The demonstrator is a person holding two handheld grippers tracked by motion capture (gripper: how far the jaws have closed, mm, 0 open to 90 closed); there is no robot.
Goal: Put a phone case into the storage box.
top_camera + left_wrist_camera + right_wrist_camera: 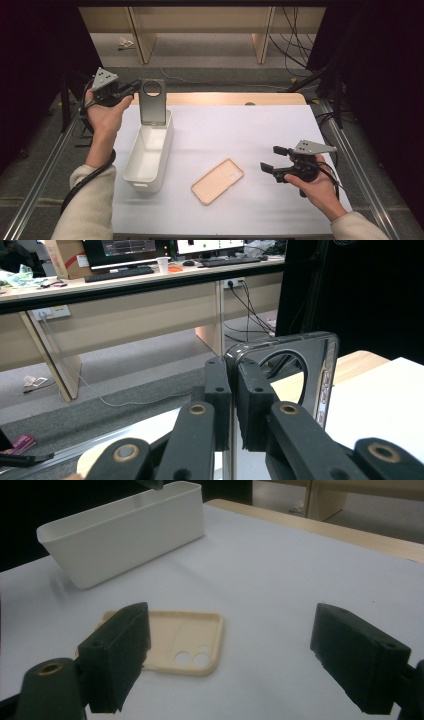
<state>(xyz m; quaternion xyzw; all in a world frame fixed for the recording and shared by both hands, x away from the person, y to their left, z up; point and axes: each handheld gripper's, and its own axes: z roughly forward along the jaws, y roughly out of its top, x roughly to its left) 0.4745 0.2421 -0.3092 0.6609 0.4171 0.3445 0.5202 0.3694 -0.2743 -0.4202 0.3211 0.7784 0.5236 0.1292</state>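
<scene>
The dark grey phone case with a big round hole near its top [152, 102] stands upright above the far end of the long white plastic bin [148, 155]; its lower edge is down between the bin's walls. I hold it with my left gripper [134, 88], the jaws clenched on its edge. In the left gripper view the two black jaws are pressed on the case [310, 370] from both sides, and the round hole is just behind them.

The bin lies on the left part of the white desk [240, 130], with its long side going away from me. To the right of it, near but not touching, a flat beige phone case [218, 181] lies on the desk with the inner side up. In the right gripper view this beige case [185, 642] has two small round holes at one corner.

My right gripper [274, 158] is above the desk, right of the beige case, apart from it. Its jaws are spread wide and grasp nothing.
</scene>
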